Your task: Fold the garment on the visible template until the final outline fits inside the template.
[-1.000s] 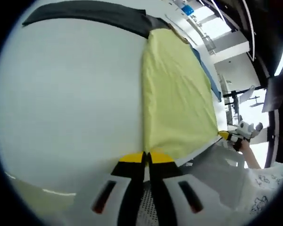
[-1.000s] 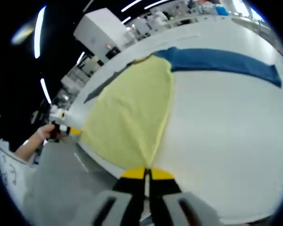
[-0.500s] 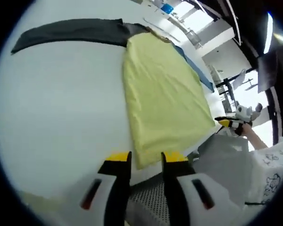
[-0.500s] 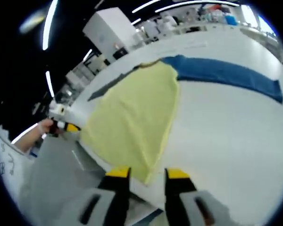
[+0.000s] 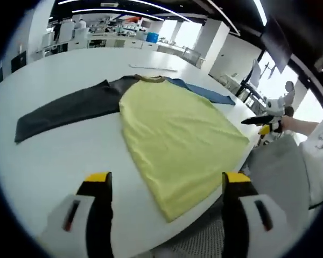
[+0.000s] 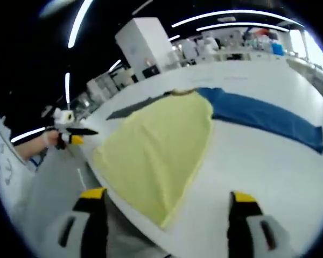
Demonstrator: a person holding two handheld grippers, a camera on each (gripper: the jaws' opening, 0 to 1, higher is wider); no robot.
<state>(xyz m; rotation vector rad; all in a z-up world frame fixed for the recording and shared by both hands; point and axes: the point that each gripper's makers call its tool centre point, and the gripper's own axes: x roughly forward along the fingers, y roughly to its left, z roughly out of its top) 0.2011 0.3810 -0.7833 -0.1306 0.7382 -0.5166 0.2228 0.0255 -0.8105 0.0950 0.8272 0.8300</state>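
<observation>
A garment lies flat on the white table (image 5: 59,156), its yellow body (image 5: 172,134) spread toward the near edge. Its dark grey sleeve (image 5: 70,110) stretches left and its blue sleeve (image 5: 202,91) runs right. My left gripper (image 5: 167,180) is open wide, just short of the yellow hem corner and holding nothing. In the right gripper view the yellow body (image 6: 156,145) fills the middle, with the blue sleeve (image 6: 264,118) on the right and the grey sleeve (image 6: 132,110) behind. My right gripper (image 6: 167,196) is open and empty above the hem's other corner. Each gripper appears small in the other's view: right gripper (image 5: 266,122), left gripper (image 6: 70,135).
The table edge (image 6: 129,215) runs just under the hem, with grey floor (image 6: 48,188) beyond it. A person's patterned sleeve (image 5: 320,145) is at the right. Benches (image 5: 97,40) and a white cabinet (image 6: 145,45) stand far behind.
Both grippers were shut on the yellow hem's corners, then opened and let go. They have drawn back and lifted, and the hem now rests on the table.
</observation>
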